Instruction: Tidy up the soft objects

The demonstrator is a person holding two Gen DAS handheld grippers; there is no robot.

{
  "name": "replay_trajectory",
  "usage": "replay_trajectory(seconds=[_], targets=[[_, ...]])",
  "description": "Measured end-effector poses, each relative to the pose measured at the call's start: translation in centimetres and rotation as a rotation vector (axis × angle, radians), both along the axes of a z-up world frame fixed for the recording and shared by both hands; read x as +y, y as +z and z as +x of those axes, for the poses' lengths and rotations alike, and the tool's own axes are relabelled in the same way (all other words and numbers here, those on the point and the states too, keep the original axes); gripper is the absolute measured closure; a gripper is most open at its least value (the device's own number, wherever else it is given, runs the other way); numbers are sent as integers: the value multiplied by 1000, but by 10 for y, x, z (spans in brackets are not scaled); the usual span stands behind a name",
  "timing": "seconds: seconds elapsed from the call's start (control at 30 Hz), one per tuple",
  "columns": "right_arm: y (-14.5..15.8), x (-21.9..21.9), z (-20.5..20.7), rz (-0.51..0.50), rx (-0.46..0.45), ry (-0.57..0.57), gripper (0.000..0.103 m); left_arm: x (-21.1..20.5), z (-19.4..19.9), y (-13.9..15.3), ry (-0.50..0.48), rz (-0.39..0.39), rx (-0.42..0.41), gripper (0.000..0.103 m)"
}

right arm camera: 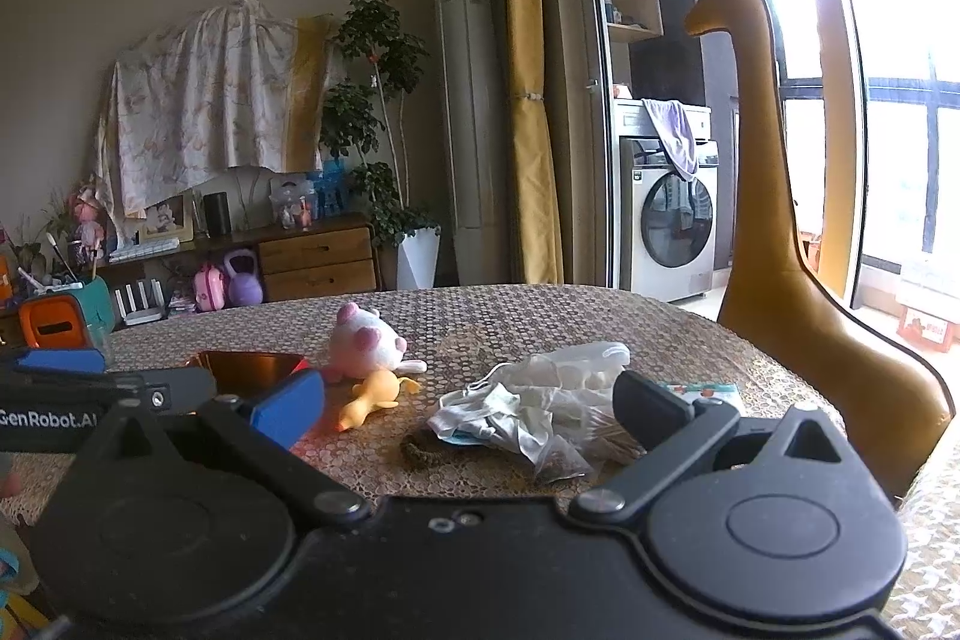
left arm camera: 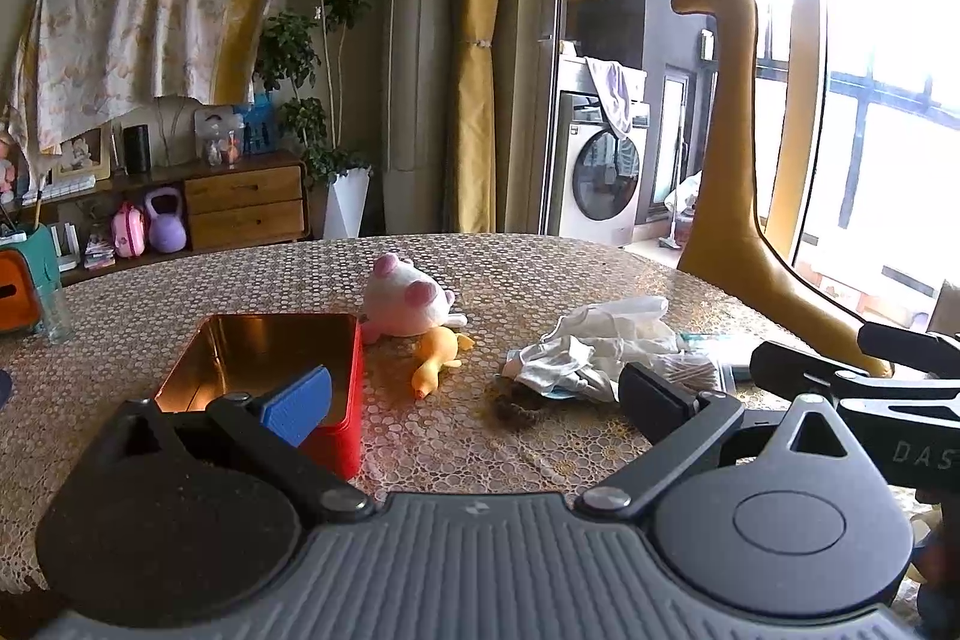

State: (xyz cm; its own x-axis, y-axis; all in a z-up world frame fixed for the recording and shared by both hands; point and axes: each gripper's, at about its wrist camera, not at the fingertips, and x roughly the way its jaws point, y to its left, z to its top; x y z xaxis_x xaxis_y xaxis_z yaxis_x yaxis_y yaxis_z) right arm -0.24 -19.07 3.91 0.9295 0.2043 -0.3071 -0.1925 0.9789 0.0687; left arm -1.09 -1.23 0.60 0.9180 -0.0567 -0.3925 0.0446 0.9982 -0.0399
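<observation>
A red tin [left arm camera: 264, 370] with a gold interior is set open-topped on the table [left arm camera: 510, 268], presumably as the receptacle for the soft objects; nothing can be seen inside it. All of these objects lie outside the tin. A pink-and-white plush [left arm camera: 408, 301] is seen just beyond the tin's far right corner, and a yellow duck [left arm camera: 438, 361] lies against the plush, just right of the tin. A heap of masks [left arm camera: 576, 358] and clear bags rests farther right of the tin, well apart from it, with a dark knitted piece [left arm camera: 516, 403] at its near edge. The left gripper [left arm camera: 474, 403] is held low, its tongs apart and empty, one blue pad over the tin's near right corner. The right gripper [right arm camera: 468, 409] is likewise held with tongs apart and empty, framing the mask heap, which is judged the likelier first pick. "GenRobot.AI" is read on the left gripper's side in the right view; "DAS" is read, cut off, on the right gripper in the left view.
</observation>
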Motion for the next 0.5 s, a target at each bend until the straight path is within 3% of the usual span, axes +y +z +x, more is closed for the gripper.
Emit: replay_trajectory(seconds=[0.5], targets=[[-7, 0, 8, 0, 20, -8, 0, -2, 15, -5, -29, 5, 30, 0]])
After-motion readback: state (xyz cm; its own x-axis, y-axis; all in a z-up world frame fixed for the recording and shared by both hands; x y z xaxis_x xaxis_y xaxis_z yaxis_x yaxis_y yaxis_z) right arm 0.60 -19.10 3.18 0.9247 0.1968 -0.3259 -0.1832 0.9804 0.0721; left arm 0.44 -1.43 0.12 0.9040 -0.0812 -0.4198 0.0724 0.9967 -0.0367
